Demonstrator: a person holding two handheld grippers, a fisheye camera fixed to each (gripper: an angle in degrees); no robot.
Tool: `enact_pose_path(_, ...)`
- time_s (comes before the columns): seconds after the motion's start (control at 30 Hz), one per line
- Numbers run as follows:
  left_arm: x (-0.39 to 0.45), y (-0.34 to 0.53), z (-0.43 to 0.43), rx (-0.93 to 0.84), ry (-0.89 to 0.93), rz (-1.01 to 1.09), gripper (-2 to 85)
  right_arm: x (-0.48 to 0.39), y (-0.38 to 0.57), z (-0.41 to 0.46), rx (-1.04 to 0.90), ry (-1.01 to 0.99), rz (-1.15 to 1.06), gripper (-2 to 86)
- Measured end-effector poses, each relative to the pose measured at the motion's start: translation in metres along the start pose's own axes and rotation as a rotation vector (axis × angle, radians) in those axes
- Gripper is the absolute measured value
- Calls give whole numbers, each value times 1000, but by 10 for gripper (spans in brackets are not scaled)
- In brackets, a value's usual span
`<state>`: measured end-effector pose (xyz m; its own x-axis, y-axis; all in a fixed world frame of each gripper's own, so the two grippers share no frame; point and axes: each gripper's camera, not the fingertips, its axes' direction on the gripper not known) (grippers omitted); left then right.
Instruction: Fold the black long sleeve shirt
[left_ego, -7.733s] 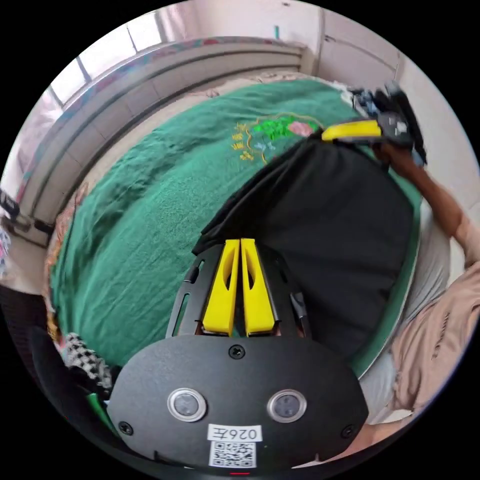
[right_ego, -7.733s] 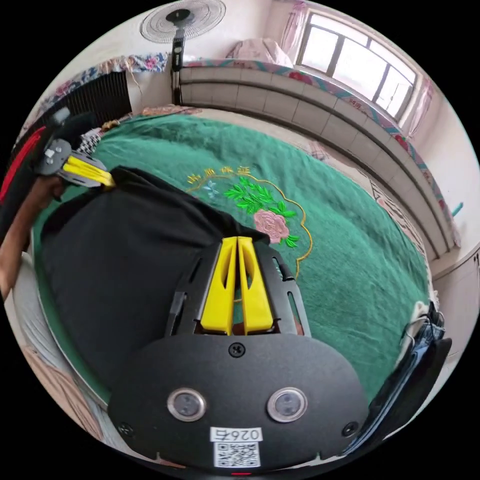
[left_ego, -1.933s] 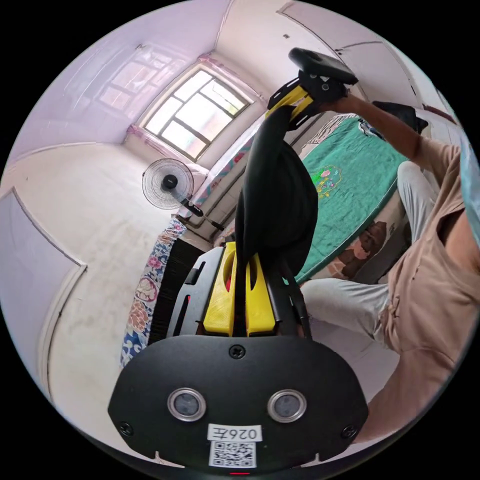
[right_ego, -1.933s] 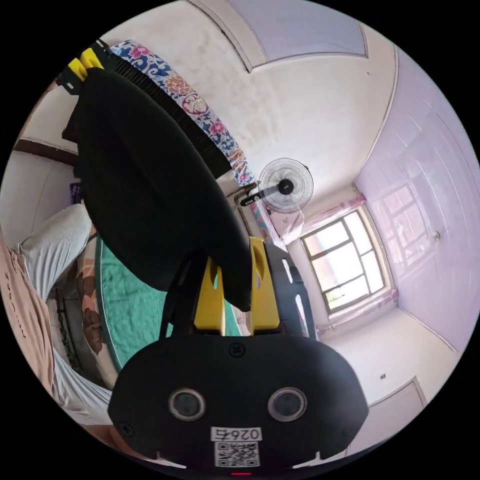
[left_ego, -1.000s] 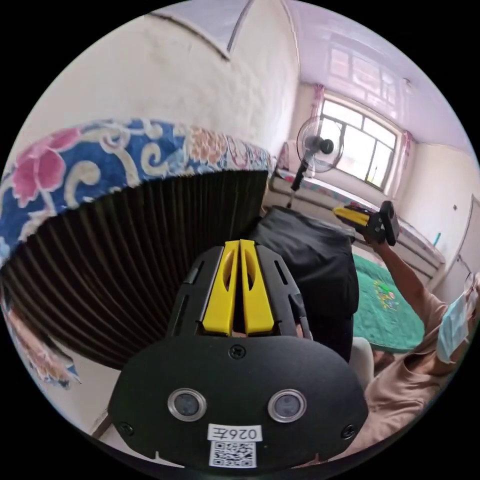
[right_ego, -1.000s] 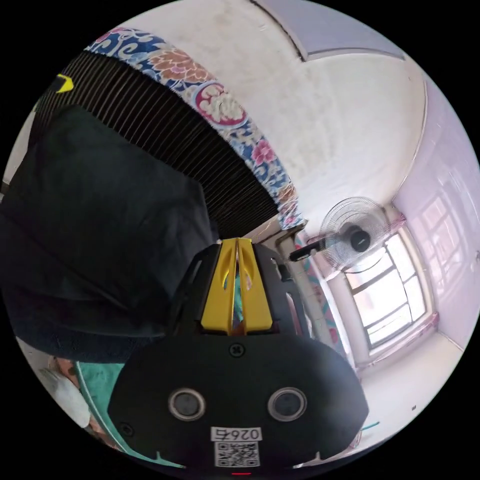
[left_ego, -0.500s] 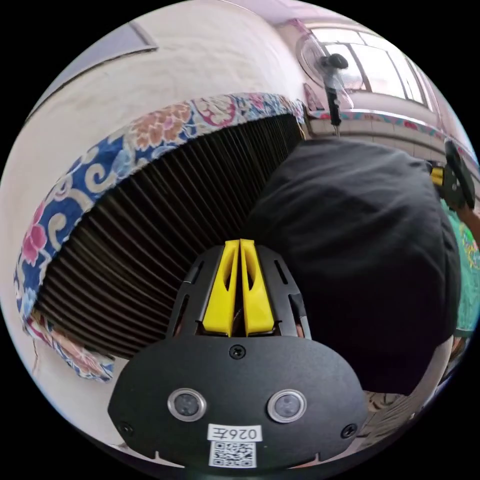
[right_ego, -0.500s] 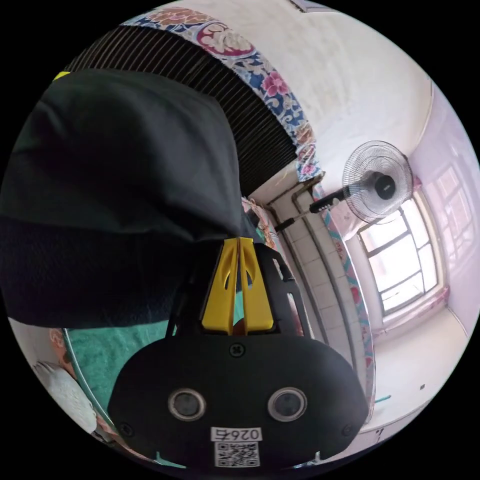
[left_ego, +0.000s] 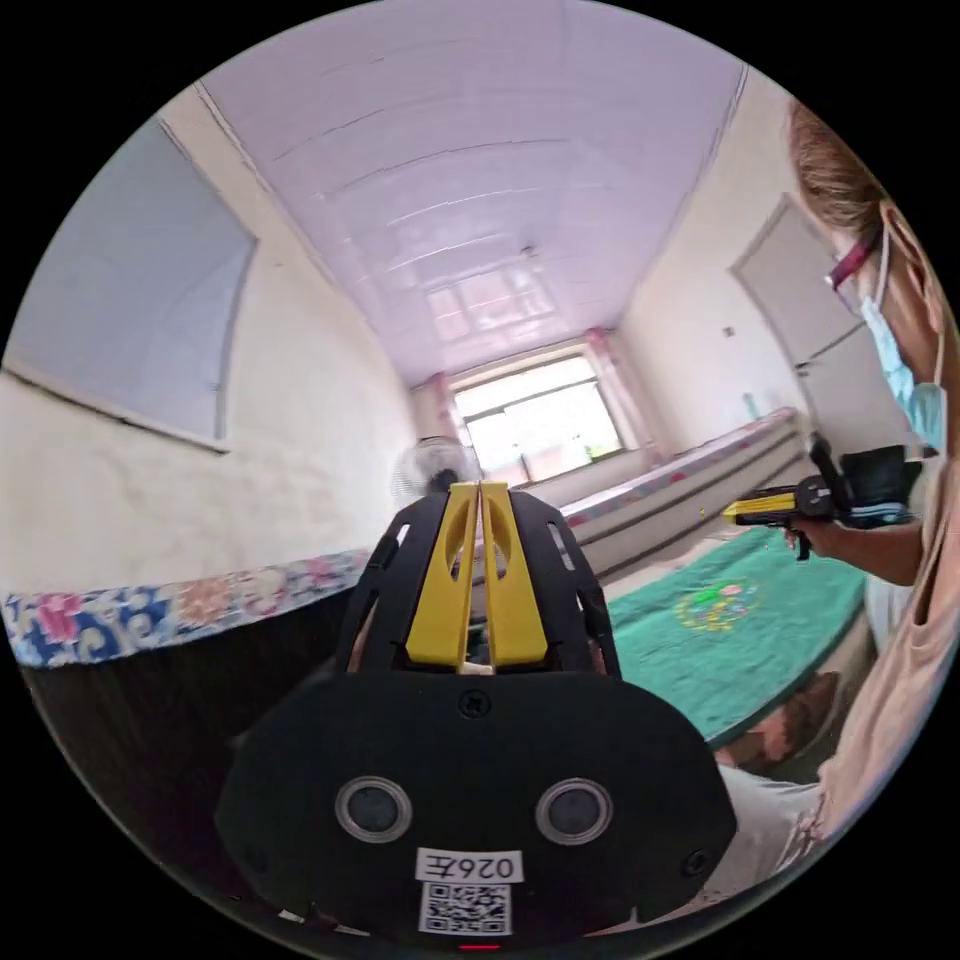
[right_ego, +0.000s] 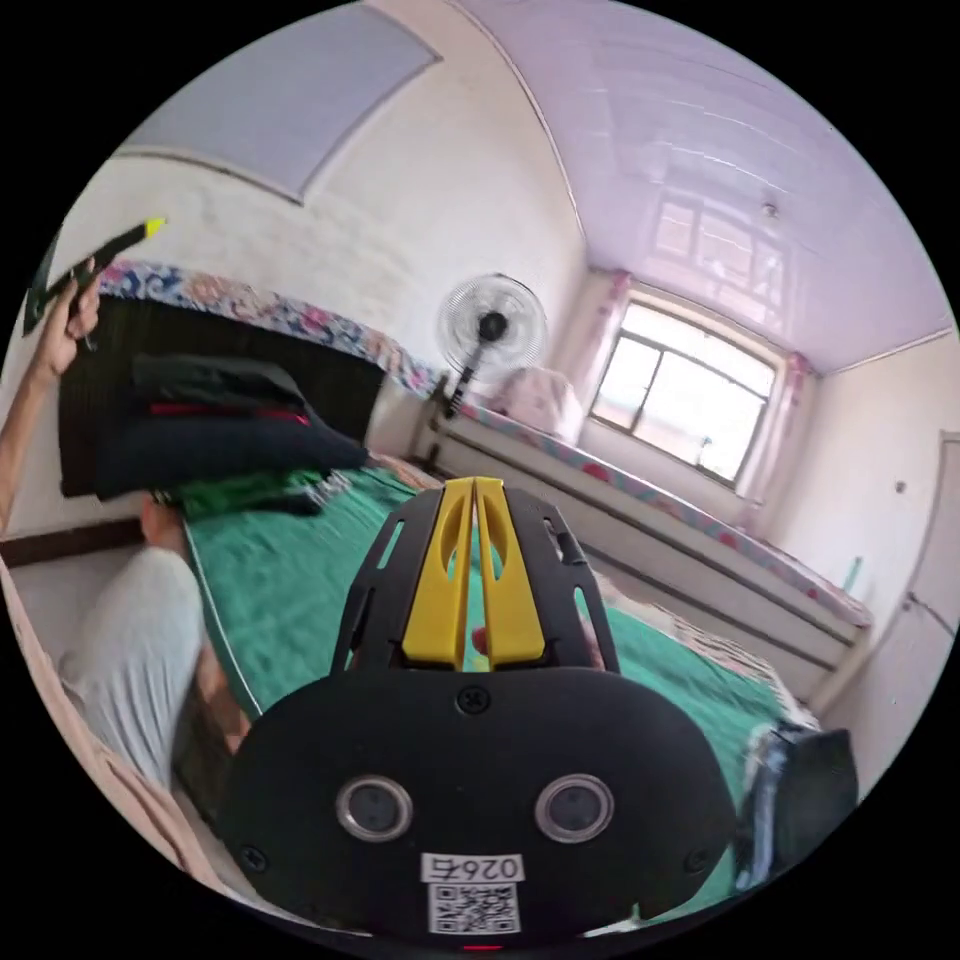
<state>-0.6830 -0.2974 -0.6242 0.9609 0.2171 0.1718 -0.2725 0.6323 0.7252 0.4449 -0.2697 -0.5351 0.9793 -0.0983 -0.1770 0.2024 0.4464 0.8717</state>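
- Resting on a stack of folded clothes (right_ego: 215, 430) at the left of the right gripper view, the black long sleeve shirt (right_ego: 205, 378) is now free of both tools, which gripped it 2 seconds ago.
- Left gripper (left_ego: 480, 490): jaws together, empty, at frame center.
- Right gripper (right_ego: 474, 485): jaws together, empty, above the green blanket (right_ego: 300, 590).
- Folding looks finished.

I see yellow tongs (left_ego: 479, 490) on black housings, a green bedspread (right_ego: 280, 590) with floral embroidery, a blue-and-pink floral border (left_ego: 150, 610), lilac ceiling (left_ego: 480, 190).
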Motion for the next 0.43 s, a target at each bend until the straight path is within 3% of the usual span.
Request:
enact_pose_path(0.07, 71, -14, 57, 9, 285, 15, -10, 28, 74, -68, -53, 194, -30, -12)
enact_pose_path(0.2, 204, -29, 164, -38, 637, 1, -10, 79, 178, -164, -172, 489, 48, -11)
enact_pose_path(0.37, 450, -46, 314, -190, 1184, -16, -8, 174, 328, -297, -306, 743, 358, -9)
enact_pose_path(0.43, 537, -51, 352, -239, 1302, -13, -6, 206, 378, -337, -334, 819, 486, -6)
